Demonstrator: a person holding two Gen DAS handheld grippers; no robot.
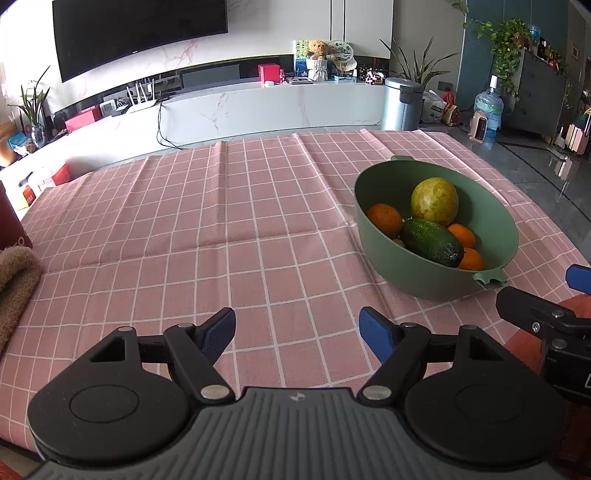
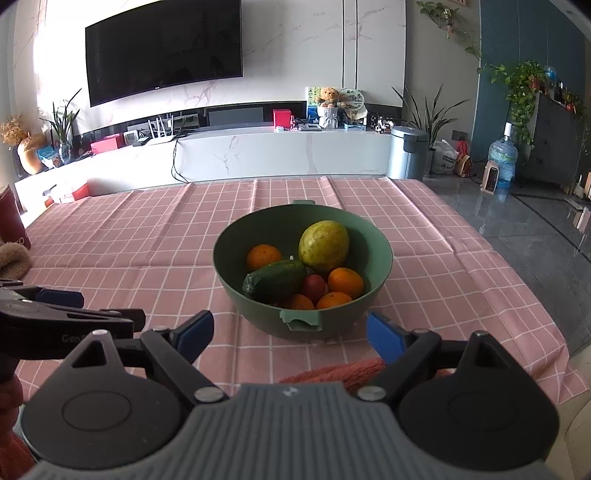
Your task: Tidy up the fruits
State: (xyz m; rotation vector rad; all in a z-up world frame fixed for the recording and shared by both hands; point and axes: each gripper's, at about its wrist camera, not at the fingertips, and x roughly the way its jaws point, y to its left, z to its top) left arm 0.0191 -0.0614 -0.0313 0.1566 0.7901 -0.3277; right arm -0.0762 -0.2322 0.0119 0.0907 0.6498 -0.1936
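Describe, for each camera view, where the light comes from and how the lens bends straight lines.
Left wrist view: daylight glares at the upper left, the TV and console edges bow, and the green bowl stays sharp. Right wrist view: the wall left of the TV is washed out, the tablecloth grid curves, and the corners darken.

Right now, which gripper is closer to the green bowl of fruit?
Right. The right gripper sits open directly before the green bowl, by its near handle. The left gripper is open over bare tablecloth, with the bowl off to its right.
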